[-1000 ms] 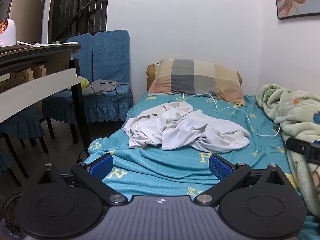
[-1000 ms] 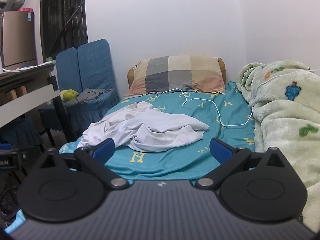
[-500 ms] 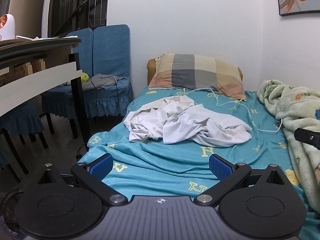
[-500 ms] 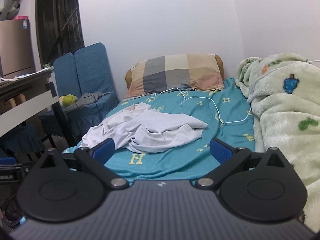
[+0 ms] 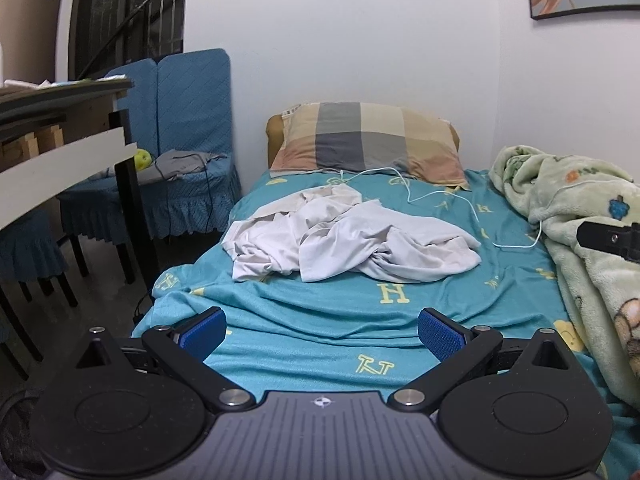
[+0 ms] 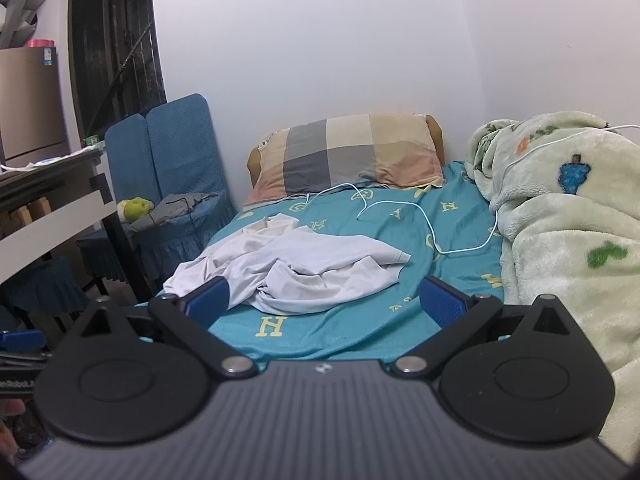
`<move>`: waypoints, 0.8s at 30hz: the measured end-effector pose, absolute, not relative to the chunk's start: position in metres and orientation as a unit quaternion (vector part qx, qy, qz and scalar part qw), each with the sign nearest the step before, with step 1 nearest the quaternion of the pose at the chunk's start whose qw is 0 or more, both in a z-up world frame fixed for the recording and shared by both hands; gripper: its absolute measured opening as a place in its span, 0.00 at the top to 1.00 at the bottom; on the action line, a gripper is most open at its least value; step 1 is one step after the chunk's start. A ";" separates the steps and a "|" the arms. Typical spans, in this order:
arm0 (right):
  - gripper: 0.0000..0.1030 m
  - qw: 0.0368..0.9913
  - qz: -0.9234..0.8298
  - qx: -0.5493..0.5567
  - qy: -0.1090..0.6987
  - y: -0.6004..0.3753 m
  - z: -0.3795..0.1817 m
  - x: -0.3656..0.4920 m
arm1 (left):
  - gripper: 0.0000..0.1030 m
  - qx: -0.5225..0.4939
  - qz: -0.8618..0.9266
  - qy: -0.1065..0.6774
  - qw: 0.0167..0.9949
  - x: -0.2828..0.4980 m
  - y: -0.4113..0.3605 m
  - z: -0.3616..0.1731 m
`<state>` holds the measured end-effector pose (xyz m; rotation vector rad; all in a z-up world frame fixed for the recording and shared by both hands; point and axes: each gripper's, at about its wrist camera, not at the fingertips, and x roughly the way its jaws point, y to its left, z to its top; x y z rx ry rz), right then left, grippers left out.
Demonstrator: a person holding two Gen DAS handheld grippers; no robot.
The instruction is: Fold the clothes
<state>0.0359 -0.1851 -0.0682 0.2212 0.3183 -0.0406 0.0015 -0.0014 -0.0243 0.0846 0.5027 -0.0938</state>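
Item: white garment, crumpled in a heap at mid-bed on the teal sheet, at 12 o'clock from both claws, touched by neither
Left claw: jaws spread wide, holding nothing, low over the bed's near end
Right claw: jaws spread wide, holding nothing, short of the heap's near edge
Plaid pillow at the bed head; white cable trailing from it toward 2 o'clock; green blanket at 3 o'clock; blue chair at 10 o'clock

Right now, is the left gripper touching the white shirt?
Apart. In the left wrist view, the left gripper is open, with bare teal bedsheet between its fingertips and the crumpled white shirt farther up the bed.
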 end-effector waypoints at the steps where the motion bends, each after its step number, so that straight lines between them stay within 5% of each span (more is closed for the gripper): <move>1: 0.00 0.981 -0.022 0.108 0.158 -0.185 -0.068 0.035 | 0.00 0.051 -0.048 0.249 0.966 0.004 -0.005 -0.024; 15: 0.00 0.970 -0.064 0.151 0.177 -0.212 -0.077 0.033 | 0.01 0.121 -0.111 0.240 0.957 0.143 -0.092 -0.010; 24: 0.00 0.960 -0.073 0.200 0.184 -0.227 -0.092 0.056 | 0.16 0.173 -0.199 0.272 0.926 0.282 -0.170 -0.061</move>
